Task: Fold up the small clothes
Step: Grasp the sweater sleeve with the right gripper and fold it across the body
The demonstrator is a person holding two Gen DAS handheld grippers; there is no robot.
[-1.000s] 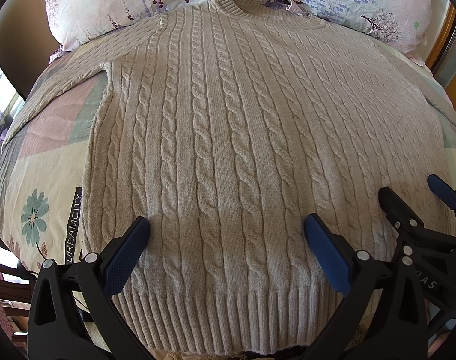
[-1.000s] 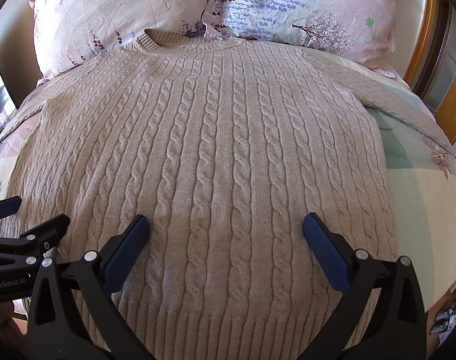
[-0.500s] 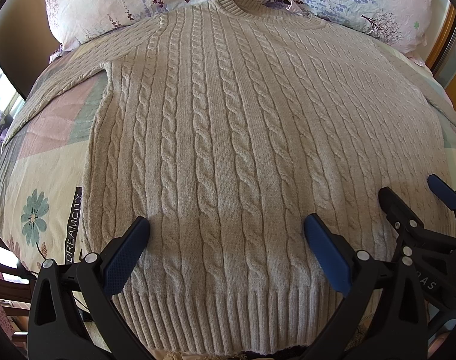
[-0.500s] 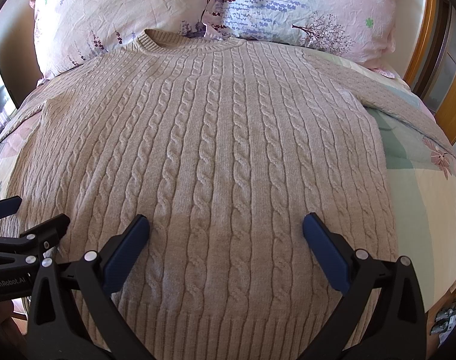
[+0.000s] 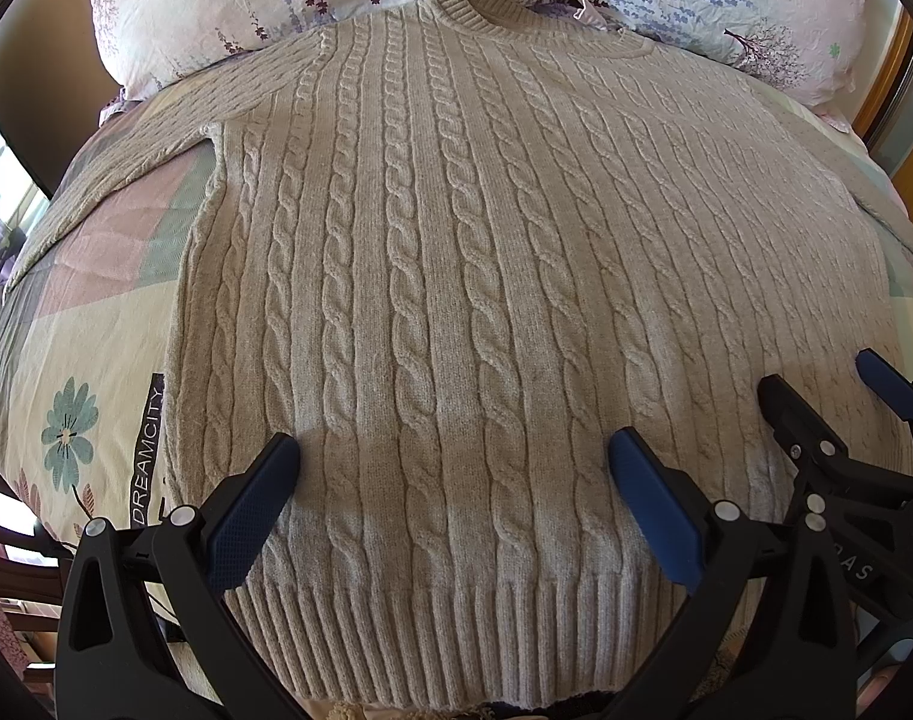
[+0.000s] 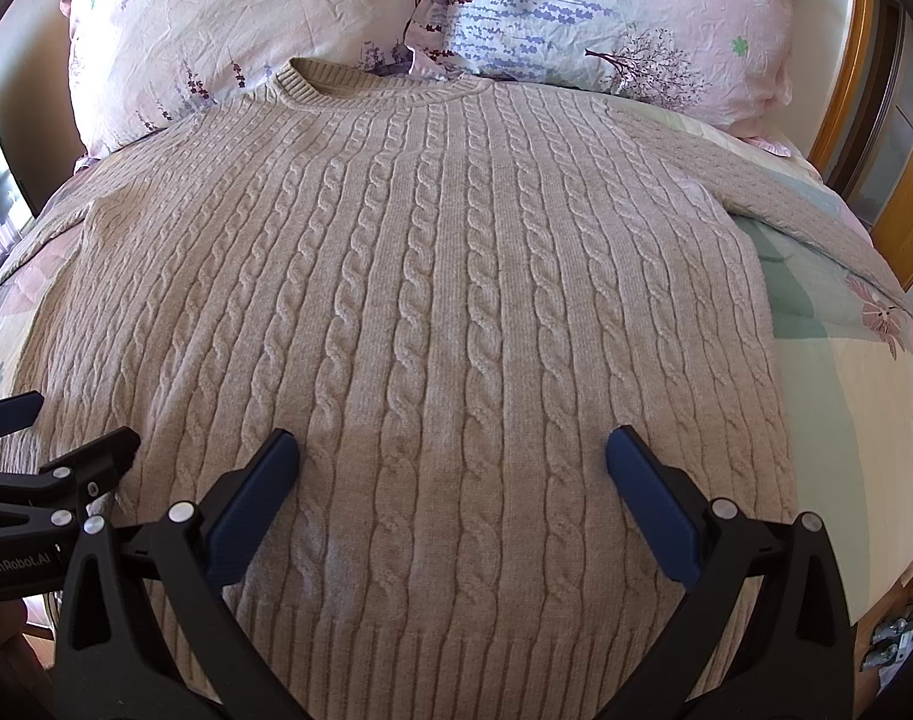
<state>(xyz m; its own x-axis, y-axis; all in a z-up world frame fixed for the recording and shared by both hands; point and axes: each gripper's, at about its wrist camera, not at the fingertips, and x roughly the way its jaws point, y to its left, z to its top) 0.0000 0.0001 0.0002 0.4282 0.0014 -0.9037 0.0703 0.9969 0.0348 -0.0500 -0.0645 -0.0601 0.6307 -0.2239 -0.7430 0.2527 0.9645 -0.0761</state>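
A beige cable-knit sweater lies flat, face up on the bed, collar at the far end by the pillows, ribbed hem nearest me. It also fills the right wrist view. Both sleeves spread out sideways. My left gripper is open and empty above the lower left part of the sweater near the hem. My right gripper is open and empty above the lower right part. Each gripper shows at the edge of the other's view: the right one, the left one.
Two floral pillows lie at the head of the bed. A patchwork quilt with a flower and "DREAMCITY" print covers the bed. A wooden bed frame stands at the right. Dark wooden furniture stands at the left edge.
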